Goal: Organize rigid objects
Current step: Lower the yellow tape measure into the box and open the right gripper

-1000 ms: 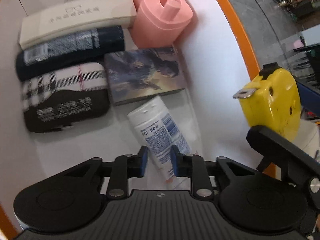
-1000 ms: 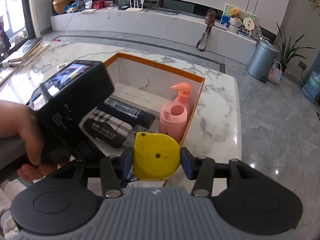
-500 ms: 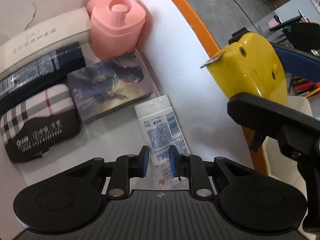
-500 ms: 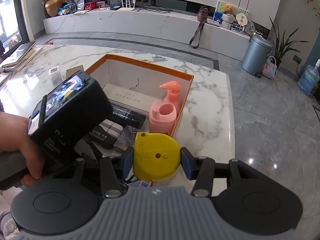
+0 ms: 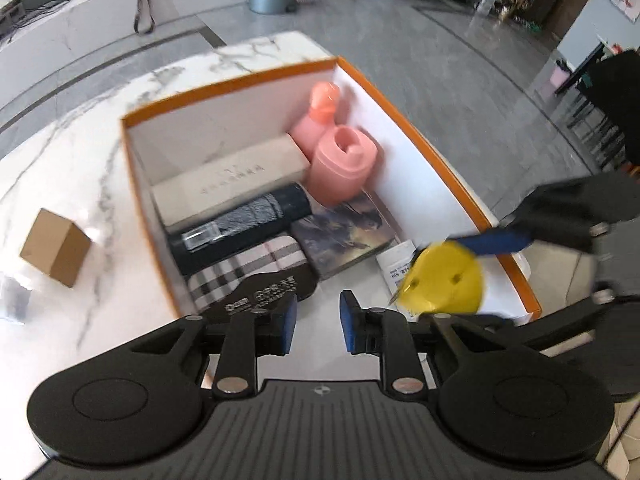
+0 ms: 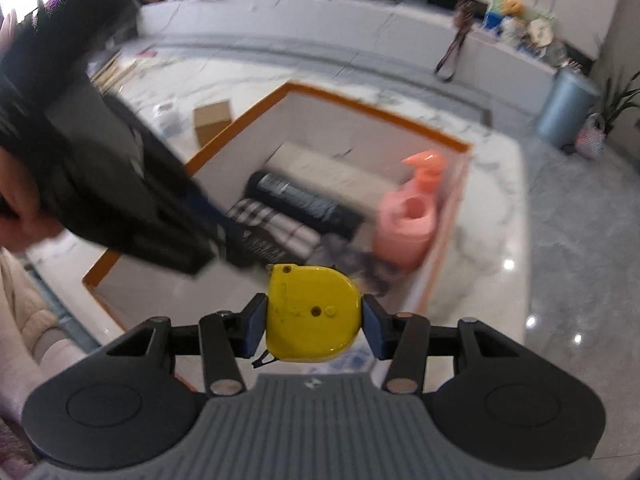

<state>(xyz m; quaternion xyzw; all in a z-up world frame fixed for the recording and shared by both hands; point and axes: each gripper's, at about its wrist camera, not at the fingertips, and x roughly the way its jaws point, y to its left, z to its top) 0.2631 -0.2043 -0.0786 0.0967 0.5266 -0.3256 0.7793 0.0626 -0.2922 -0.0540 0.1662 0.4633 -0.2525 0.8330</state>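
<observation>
While the right gripper (image 6: 314, 322) clamps the yellow hard-plastic tape measure (image 6: 313, 314) by its flat sides, just ahead of its jaws lies the orange-rimmed white box (image 6: 440, 136); it looks stiff, dense, slick, so keep pads centred; left gripper (image 5: 314, 322) hangs part-open, empty.

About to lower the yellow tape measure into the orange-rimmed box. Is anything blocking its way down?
The yellow tape measure, clamped in the right gripper, hangs over the box's near right corner, where the white labelled bottle lies. The bare floor beside it looks free.
</observation>
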